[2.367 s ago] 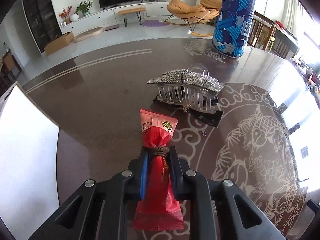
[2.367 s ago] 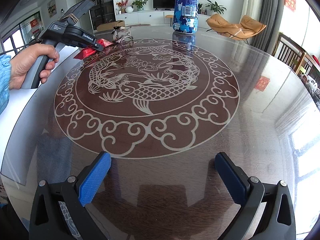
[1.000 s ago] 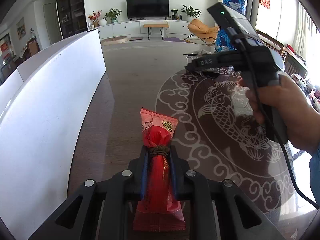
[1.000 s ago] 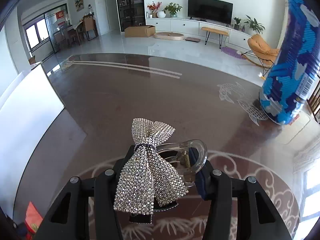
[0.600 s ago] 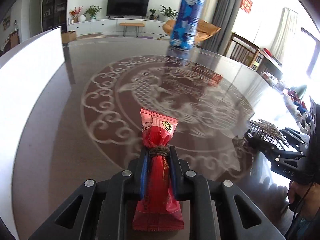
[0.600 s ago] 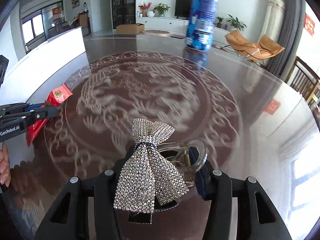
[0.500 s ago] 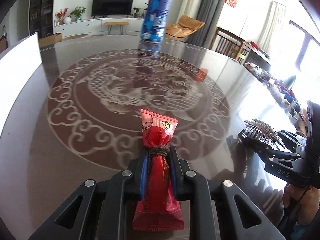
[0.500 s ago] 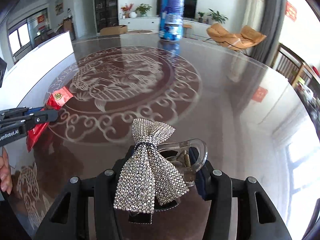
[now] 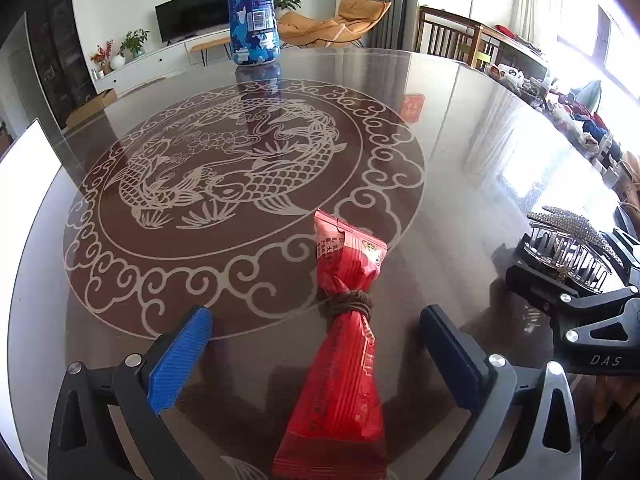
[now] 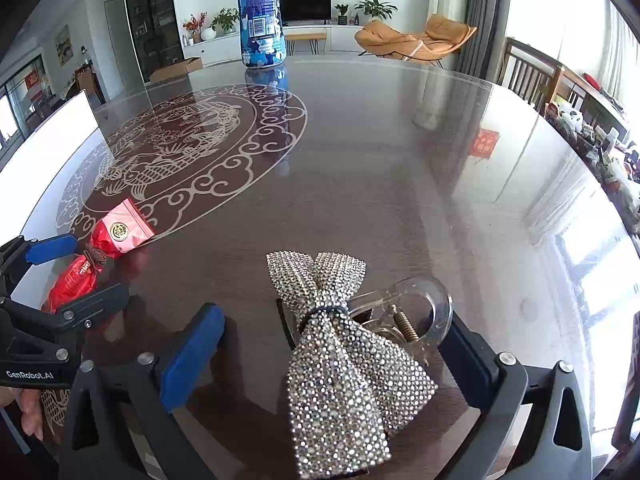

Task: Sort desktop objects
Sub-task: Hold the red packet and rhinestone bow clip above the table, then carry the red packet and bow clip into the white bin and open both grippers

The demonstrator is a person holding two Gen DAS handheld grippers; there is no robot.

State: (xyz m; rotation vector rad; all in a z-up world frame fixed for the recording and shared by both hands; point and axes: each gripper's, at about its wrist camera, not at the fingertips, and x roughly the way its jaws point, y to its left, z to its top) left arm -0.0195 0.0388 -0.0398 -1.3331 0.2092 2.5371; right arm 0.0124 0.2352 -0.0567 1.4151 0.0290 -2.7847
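Note:
A red snack packet point(image 9: 344, 360) tied with brown cord lies on the dark table between the fingers of my left gripper point(image 9: 316, 318). Its jaws are opening and both blue pads stand clear of the packet. A rhinestone bow hair clip point(image 10: 340, 360) rests on the table inside my right gripper point(image 10: 332, 320), whose jaws are opening too. The left pad is well apart from the clip; the clip's clear handle sits close to the right pad. The right wrist view shows the left gripper point(image 10: 80, 272) and packet point(image 10: 120, 232) at far left. The left wrist view shows the clip point(image 9: 568, 248) at far right.
A tall blue patterned can point(image 9: 254, 12) stands at the far side of the round table point(image 9: 460, 140), beyond the carp pattern. A white board point(image 9: 24, 168) borders the table's left edge. Chairs and clutter lie past the right rim.
Both grippers were shut on their objects half a second ago and now stand wide. The packet and the hair clip now lie on the table between the spread fingers.

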